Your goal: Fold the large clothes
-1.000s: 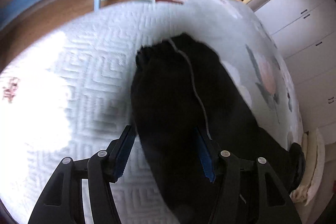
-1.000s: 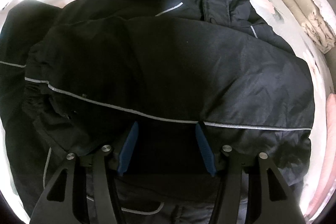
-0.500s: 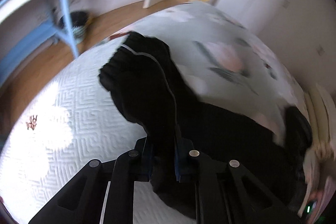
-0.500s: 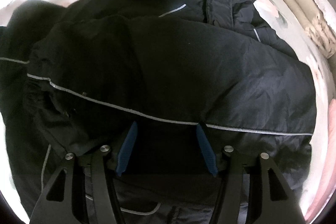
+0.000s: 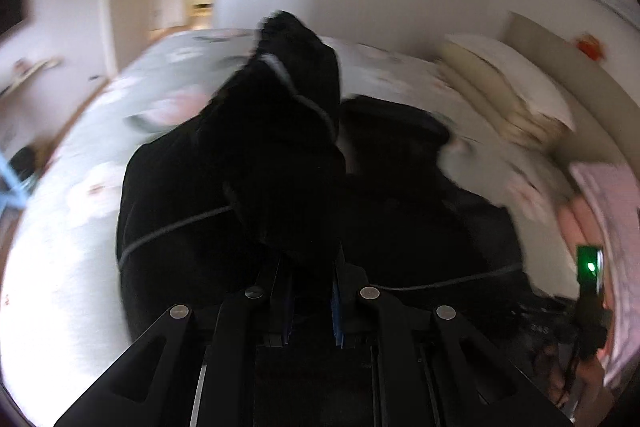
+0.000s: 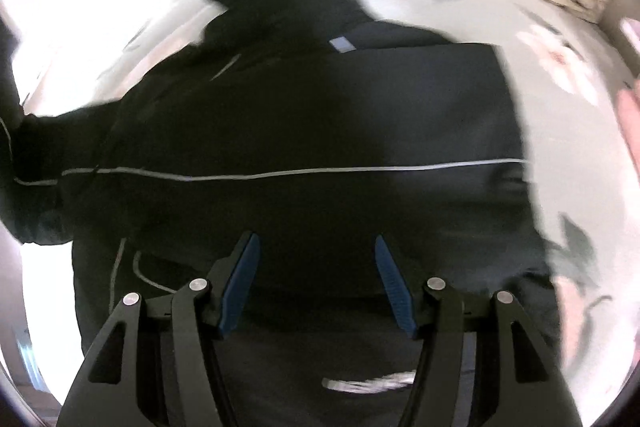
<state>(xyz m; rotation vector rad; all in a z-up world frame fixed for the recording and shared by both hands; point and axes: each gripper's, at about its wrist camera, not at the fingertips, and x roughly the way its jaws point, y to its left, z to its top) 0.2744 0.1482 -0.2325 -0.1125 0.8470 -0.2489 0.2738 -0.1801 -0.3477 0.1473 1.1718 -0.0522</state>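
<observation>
- Pale quilted bedspread (image 5: 60, 267) with a faded flower print covers the bed and fills most of both views; it shows again around the dark cloth in the right wrist view (image 6: 580, 147).
- Black padded jacket (image 6: 320, 115) lies spread on that bedspread, taking up the middle of the right wrist view, with its hood end away from the camera and a thin light piping line running across its body.
- One sleeve (image 5: 280, 131) of the jacket is lifted off the bed in the left wrist view; it rises in a blurred column above the rest of the garment, its cuff uppermost, a pale stripe running down it.
- Cream pillows (image 5: 508, 83) are stacked at the head of the bed, well apart from the lifted sleeve, and a pink folded cloth (image 5: 580, 219) sits at the right edge of that view.
- Left gripper (image 5: 312, 291) has its jaws drawn narrow, with black sleeve fabric pinched between the blue pads.
- Right gripper (image 6: 316, 279) has its jaws spread wide; it hangs over the lower part of the jacket with nothing between the blue pads, though whether the tips touch the cloth cannot be told.
- Small green light (image 5: 590, 267) glows on a device at the far right of the left wrist view.
</observation>
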